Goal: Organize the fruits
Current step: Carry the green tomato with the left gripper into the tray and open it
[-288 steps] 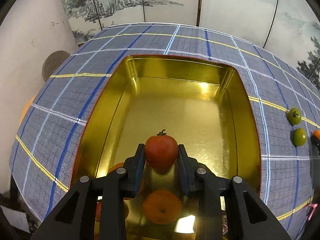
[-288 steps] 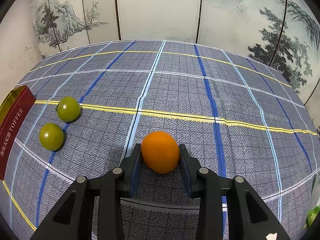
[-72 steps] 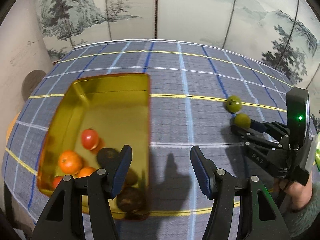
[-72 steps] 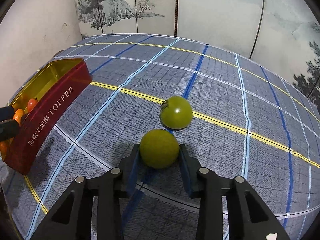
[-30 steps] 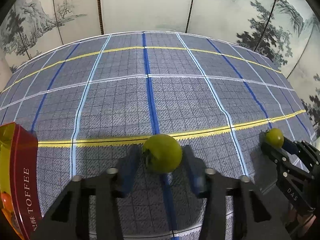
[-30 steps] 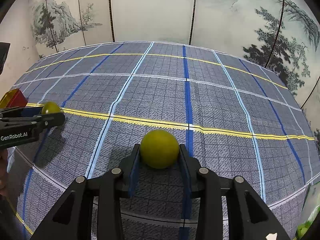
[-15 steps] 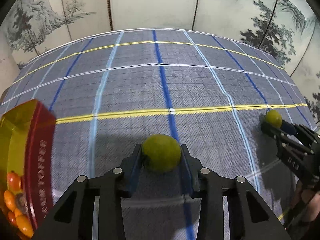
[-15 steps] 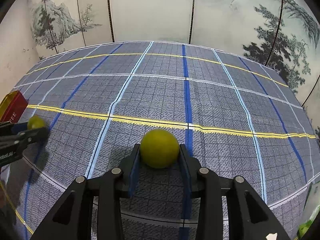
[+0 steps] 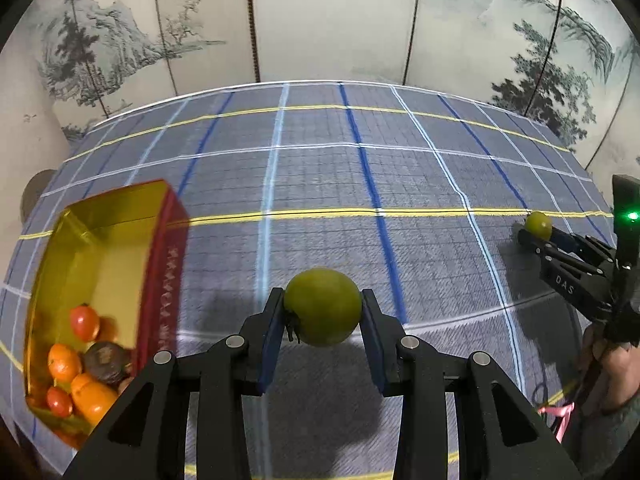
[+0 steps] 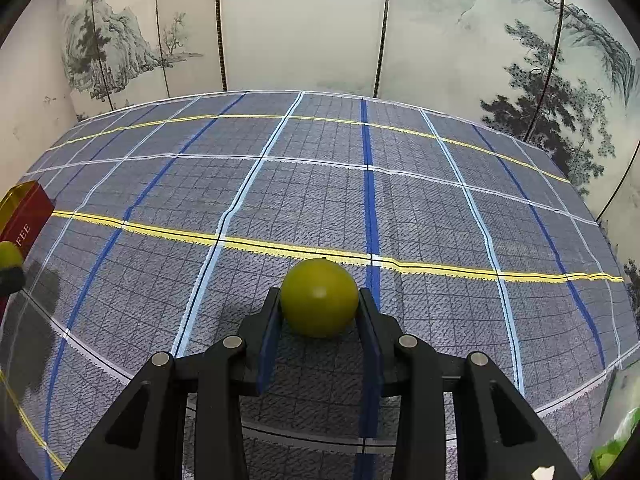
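Two green tomatoes sit clamped, one in each set of jaws, above the checked table (image 9: 420, 168). Left gripper (image 9: 322, 312) holds its tomato (image 9: 322, 306) nearer the gold tin (image 9: 160, 248), which lies to its left; right gripper (image 10: 319, 312) grips its tomato (image 10: 319, 297) well apart from it.

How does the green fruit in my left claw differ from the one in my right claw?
The left claw's green fruit shows a dark stem on its lower left side; the right claw's green fruit shows smooth skin only. The left one looks duller green, the right one yellower. Both are round and pinched between the fingers.
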